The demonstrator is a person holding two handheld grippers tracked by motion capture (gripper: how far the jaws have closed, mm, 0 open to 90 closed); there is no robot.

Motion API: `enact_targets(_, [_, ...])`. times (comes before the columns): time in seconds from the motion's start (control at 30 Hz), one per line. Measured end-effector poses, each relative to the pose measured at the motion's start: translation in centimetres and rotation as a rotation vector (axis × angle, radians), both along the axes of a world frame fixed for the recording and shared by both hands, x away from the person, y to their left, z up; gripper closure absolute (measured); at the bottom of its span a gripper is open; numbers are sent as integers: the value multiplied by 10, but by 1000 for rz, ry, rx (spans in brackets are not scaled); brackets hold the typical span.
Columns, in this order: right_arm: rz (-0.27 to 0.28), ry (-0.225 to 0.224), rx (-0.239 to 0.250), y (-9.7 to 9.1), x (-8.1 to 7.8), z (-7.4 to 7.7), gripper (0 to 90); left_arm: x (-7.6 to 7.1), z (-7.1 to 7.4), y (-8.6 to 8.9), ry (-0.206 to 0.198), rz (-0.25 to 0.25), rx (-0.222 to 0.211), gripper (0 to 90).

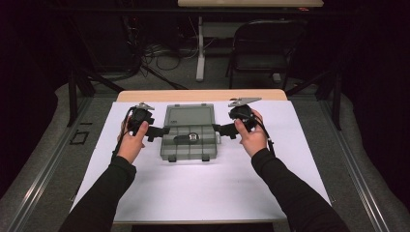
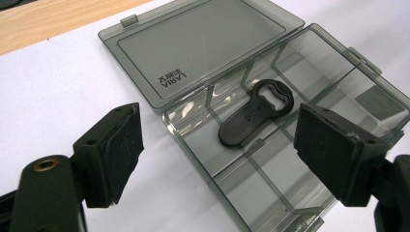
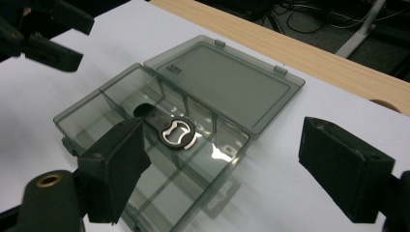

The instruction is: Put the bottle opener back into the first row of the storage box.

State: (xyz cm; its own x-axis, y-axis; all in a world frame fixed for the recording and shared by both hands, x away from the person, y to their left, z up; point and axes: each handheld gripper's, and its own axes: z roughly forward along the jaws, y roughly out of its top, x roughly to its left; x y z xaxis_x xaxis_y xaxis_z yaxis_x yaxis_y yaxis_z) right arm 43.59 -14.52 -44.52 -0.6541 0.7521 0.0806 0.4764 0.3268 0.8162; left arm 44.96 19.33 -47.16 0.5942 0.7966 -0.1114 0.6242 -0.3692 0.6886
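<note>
The box (image 1: 188, 133) lay open on the worktop (image 1: 270, 183), opener (image 2: 256, 112) inside, probably stowed; left gripper (image 1: 161, 131) and right gripper (image 1: 217, 129) flanked it, jaws apart, empty.

left gripper (image 1: 162, 131): black, held in the left hand (image 1: 131, 142), jaws wide apart, nothing between its fingers (image 2: 123, 145) | right gripper (image 1: 216, 128): black, in the right hand (image 1: 251, 137), jaws wide, empty | both forearms in black sleeves, grippers pointing inward toward each other
</note>
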Motion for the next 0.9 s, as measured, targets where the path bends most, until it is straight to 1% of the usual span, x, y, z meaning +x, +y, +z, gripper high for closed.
enact_targets(0.2, [-3,-10,-17,10,14,8,165,0,0,1,-6,5,1,181])
enact_targets(0.3, [-5,-3,-16,15,21,11,165,0,0,2,-8,11,3,181])
enact_targets(0.4, [-22,9,-11,19,30,12,166,-1,2,2,-5,14,-4,182])
enact_targets(0.43, [-24,14,-11,20,33,13,166,-1,2,2,-11,13,-4,182])
enact_targets(0.53, [-35,12,-24,25,40,13,166,-2,-1,2,-9,12,-5,182])
enact_targets(0.6, [-37,14,-20,28,44,11,167,-2,-4,1,-2,16,-3,183])
enact_targets(0.67, [-49,28,-15,31,49,8,167,-1,-7,2,8,11,2,183])
enact_targets(0.77, [-64,32,-47,35,56,2,167,-1,-11,3,6,19,-6,183])
enact_targets(0.87, [-74,39,-60,38,63,-6,167,-1,-15,3,13,14,4,183])
enact_targets(0.9, [-78,44,-64,39,65,-7,166,-1,-16,2,17,16,-2,183])
